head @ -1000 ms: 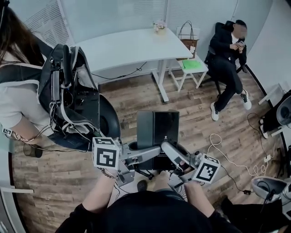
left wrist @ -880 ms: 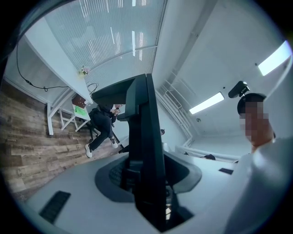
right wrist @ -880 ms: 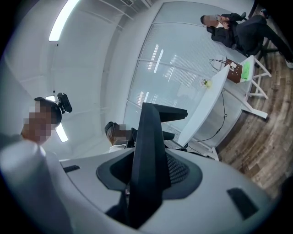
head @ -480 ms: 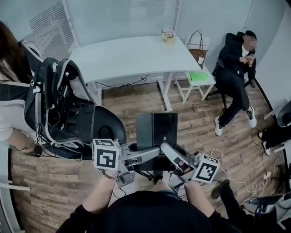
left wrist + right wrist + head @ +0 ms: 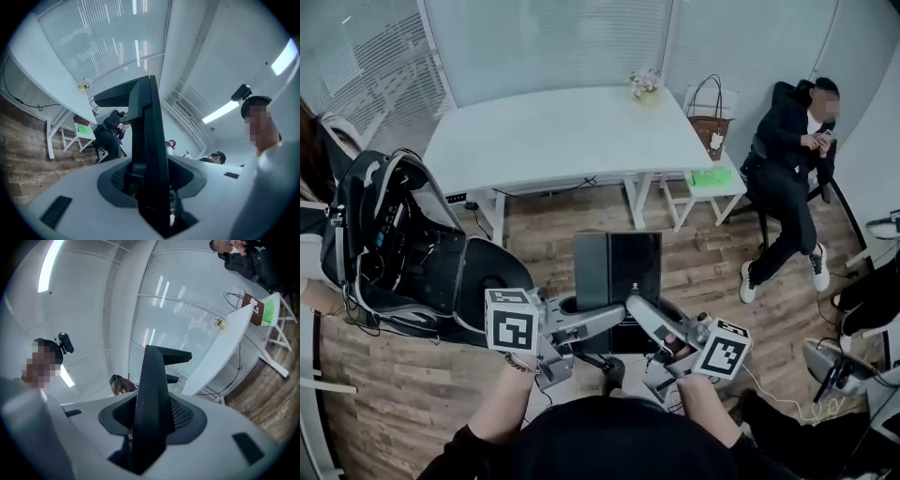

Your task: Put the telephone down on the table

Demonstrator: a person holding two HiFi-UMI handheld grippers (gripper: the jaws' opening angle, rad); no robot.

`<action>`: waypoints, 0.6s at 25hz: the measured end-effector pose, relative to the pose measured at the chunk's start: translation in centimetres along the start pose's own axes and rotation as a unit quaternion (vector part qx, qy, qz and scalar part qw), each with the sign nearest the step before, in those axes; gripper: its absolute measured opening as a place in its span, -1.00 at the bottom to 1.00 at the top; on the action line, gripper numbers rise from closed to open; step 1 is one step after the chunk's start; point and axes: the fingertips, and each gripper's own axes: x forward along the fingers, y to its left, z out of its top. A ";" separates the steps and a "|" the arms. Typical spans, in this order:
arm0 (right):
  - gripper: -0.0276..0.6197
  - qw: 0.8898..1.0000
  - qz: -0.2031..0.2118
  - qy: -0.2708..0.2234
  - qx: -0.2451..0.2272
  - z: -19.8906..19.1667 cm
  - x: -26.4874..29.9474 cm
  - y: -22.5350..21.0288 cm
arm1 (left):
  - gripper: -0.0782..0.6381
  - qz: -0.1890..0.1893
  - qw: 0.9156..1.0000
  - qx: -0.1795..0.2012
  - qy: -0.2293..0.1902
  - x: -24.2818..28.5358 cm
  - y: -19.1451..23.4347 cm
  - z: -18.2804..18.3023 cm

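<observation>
Telephone (image 5: 617,281): black flat slab, held in the air over the wood floor (image 5: 422,375), on the near side of the white table (image 5: 553,131) and well apart from it. Not set down yet.

Left gripper (image 5: 605,316) comes in from the left and is clamped on the slab's near-left part. Right gripper (image 5: 645,317) comes in from the right and is clamped on its near-right part. Both jaw pairs pinch the telephone, so it is a two-handed carry.

Left gripper view: telephone (image 5: 147,154) sits edge-on, running straight up the middle between the jaws. Right gripper view: same thing, telephone (image 5: 152,404) edge-on in the jaw gap.

Table top is bare except for a small flower pot (image 5: 645,84) at its far edge. A stool with a green item (image 5: 710,178) stands just right of the table, and a person sits on a chair (image 5: 792,178) at far right. Dark backpack rig (image 5: 384,244) is at left.
</observation>
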 end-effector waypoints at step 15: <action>-0.43 0.999 0.021 0.044 0.017 5.8 6.5 -4.7 | -0.26 0.032 0.999 -0.010 -0.038 1.4 5.4 8.0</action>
